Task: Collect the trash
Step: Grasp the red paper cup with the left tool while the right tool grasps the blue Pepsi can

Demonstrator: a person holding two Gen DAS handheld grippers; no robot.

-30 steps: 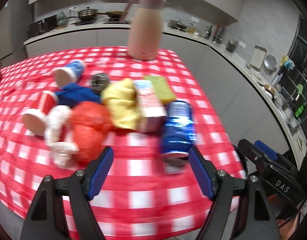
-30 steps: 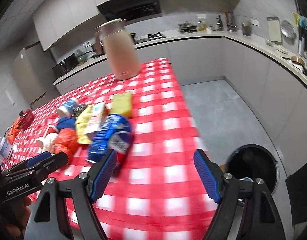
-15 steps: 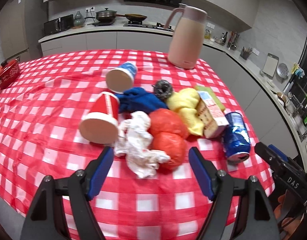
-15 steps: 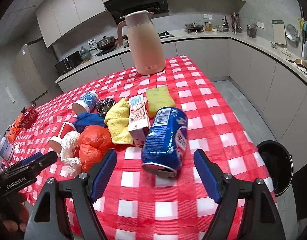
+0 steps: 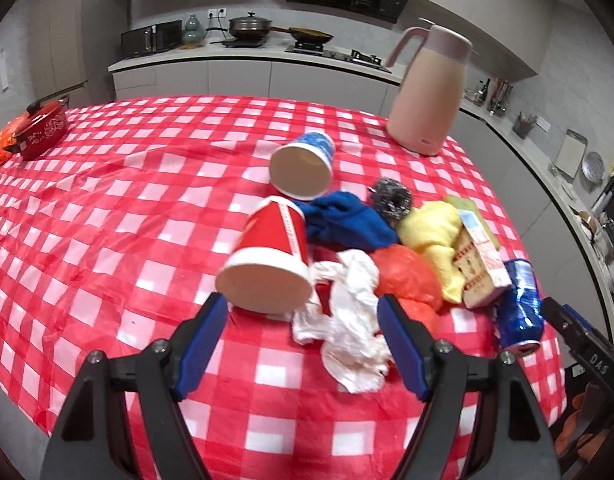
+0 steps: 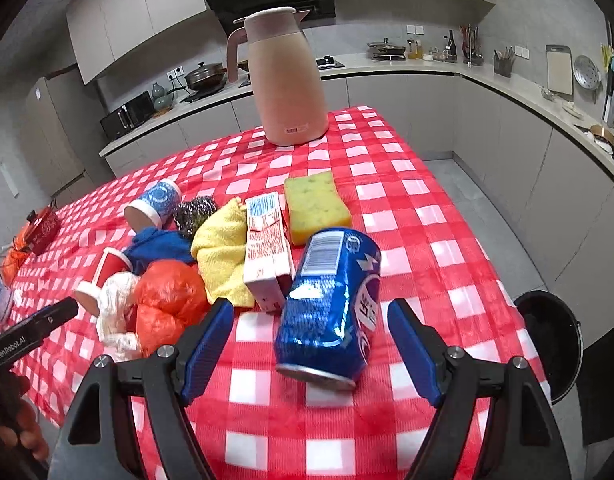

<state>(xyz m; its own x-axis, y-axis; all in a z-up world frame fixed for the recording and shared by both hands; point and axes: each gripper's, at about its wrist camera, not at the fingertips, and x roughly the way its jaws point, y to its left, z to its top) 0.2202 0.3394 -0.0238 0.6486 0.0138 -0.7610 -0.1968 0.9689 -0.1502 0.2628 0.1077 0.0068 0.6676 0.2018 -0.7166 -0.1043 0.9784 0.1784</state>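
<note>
A heap of trash lies on the red checked table. In the left wrist view my left gripper (image 5: 303, 344) is open, its fingers either side of a red paper cup (image 5: 269, 258) on its side and a crumpled white wrapper (image 5: 349, 320). Behind lie a blue paper cup (image 5: 303, 164), a blue cloth (image 5: 349, 224), an orange bag (image 5: 407, 276) and a small carton (image 5: 481, 264). In the right wrist view my right gripper (image 6: 311, 350) is open around a blue soda can (image 6: 331, 300) lying on the cloth. The black bin (image 6: 551, 340) stands on the floor at right.
A pink thermos jug (image 6: 287, 80) stands at the table's far edge. A green sponge (image 6: 315, 206), yellow cloth (image 6: 223, 248) and steel scourer (image 6: 193, 214) lie in the heap. A red pot (image 5: 43, 128) sits far left. Kitchen counters run behind and right.
My left gripper has swung left from the blue can to the red cup and white wrapper. My right gripper has swung from the bin side to frame the blue can.
</note>
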